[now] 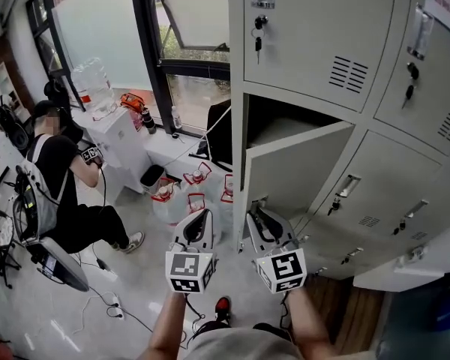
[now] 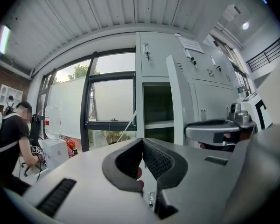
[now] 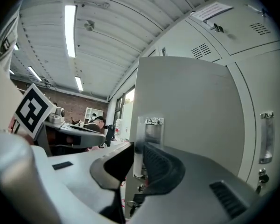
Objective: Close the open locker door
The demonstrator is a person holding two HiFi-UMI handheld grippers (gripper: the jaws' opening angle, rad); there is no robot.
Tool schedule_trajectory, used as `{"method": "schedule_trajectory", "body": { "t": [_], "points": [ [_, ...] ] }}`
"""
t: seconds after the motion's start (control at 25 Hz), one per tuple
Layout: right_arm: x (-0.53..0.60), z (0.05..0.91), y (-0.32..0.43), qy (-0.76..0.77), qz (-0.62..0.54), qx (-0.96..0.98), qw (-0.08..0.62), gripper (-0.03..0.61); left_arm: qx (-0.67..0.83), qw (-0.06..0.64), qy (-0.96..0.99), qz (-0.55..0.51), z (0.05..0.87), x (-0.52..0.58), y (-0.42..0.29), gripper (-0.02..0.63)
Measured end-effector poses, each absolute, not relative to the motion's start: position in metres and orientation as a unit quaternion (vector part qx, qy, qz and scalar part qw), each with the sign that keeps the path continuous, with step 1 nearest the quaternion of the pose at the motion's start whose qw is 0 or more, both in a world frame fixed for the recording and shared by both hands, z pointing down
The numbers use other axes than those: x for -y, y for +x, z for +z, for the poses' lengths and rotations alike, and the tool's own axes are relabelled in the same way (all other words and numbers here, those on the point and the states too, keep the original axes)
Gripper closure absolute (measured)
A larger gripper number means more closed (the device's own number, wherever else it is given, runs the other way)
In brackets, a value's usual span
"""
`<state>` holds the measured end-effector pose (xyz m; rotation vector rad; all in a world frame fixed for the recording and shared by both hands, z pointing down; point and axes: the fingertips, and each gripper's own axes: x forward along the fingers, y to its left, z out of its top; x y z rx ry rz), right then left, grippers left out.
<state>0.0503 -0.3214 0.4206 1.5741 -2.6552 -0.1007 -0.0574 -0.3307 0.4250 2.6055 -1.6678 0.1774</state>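
Observation:
The grey locker bank (image 1: 315,43) has one compartment (image 1: 285,126) standing open. Its door (image 1: 300,167) is swung out toward me, free edge at the left. My left gripper (image 1: 200,217) hovers left of that edge, jaws shut and empty; in the left gripper view (image 2: 141,143) the open compartment (image 2: 158,108) and the door's edge (image 2: 175,92) lie ahead. My right gripper (image 1: 259,214) is at the door's lower free corner. In the right gripper view (image 3: 137,155) the jaws stand a narrow gap apart. The door's handle (image 3: 152,132) shows just past the tips; whether they touch it I cannot tell.
A seated person (image 1: 56,163) works at the left beside a white cabinet (image 1: 124,145) with a water bottle (image 1: 94,85). Red-and-white items (image 1: 199,175) and cables lie on the floor by the window. Closed lockers (image 1: 390,193) continue to the right.

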Motion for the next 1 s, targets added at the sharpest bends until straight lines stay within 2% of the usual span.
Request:
{"method": "schedule_trajectory", "body": {
  "t": [1.0],
  "points": [
    [0.445, 0.419, 0.043, 0.614, -0.027, 0.788, 0.028, 0.515, 0.454, 0.032, 0.889, 0.061, 0.438, 0.453, -0.082, 0.591]
  ]
}}
